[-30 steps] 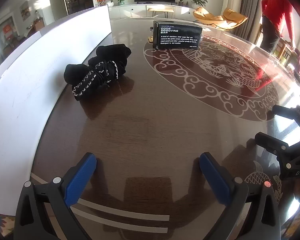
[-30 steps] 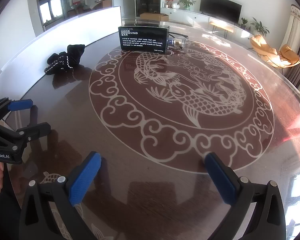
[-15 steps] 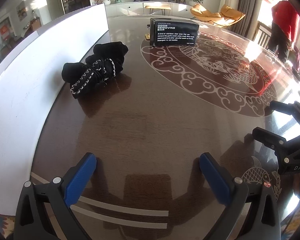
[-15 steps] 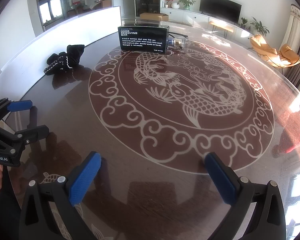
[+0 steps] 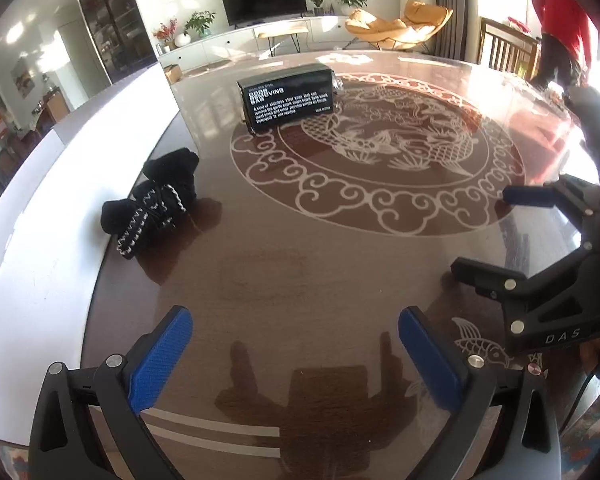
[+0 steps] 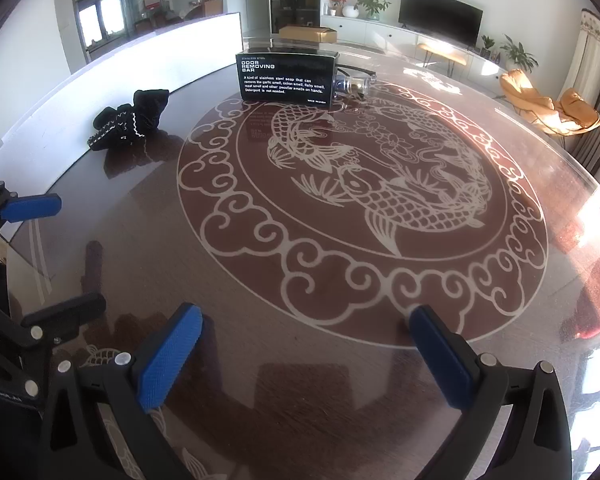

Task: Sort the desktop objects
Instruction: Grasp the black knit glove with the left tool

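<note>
While both grippers stay spread, L gripper swung right; gloves now farther left.

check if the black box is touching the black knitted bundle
Apart. The right wrist view shows bare table between the black box and the black knitted bundle.

L hand-held gripper | R hand-held gripper | black frames, blue ribbed pads, silver screws, white "DAS" mark
</note>
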`<state>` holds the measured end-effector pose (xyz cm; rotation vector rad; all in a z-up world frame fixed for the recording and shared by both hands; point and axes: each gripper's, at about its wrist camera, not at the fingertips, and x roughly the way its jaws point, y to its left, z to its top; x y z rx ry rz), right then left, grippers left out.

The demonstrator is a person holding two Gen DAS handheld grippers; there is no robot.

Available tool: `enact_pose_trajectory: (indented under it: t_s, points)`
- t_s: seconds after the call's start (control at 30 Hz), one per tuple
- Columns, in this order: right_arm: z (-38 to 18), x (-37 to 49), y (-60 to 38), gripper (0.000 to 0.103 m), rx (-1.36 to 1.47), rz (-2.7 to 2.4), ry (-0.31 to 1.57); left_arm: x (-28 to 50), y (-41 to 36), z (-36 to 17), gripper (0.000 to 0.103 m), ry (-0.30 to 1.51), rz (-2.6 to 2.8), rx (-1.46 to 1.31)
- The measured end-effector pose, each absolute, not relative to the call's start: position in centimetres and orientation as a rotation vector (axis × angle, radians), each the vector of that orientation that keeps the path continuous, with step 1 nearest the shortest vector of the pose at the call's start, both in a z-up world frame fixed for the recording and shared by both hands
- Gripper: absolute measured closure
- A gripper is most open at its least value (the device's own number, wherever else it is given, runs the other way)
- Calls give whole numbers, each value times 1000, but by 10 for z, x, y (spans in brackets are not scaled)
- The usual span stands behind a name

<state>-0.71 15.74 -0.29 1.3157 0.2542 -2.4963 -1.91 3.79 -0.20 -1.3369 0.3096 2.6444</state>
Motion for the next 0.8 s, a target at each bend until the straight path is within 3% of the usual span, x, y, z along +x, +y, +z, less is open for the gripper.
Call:
enact_pose_trajectory:
  t_s: [0.07,0.17,0.27,0.33,0.43,0.53,0.6,0.67,0.7,0.8]
  points:
    - [-3,-7,157,0,1315,-2497,254,-37,26,10,0,273,2688,-1267]
    - [-3,-7,157,0,1316,-2497,254,-79,13,18,0,412,2805,-1254]
    - [-3,-7,157,0,1315,-2496,254,-121,-7,21,0,361,2847,-1280]
    - [-3,-7,157,0,1315,-2496,255,-144,-11,13,0,338,2807,-1331]
    - [-3,-8,157,0,1314,-2503,258,-171,-5,-20,0,456,2726,-1497]
    - [-2,-8,158,0,1315,-2527,262,-166,-14,-23,0,321,2700,-1473]
    - [-2,-8,159,0,1316,-2546,267,-155,-20,-26,11,234,2664,-1456]
    - [-1,-8,159,0,1315,-2556,272,-136,-20,-24,55,265,2701,-1366]
    - [-1,-8,158,0,1315,-2555,273,-128,-22,-24,63,281,2710,-1349]
    - [-2,-9,160,0,1322,-2548,258,-105,-34,-21,64,191,2725,-1344]
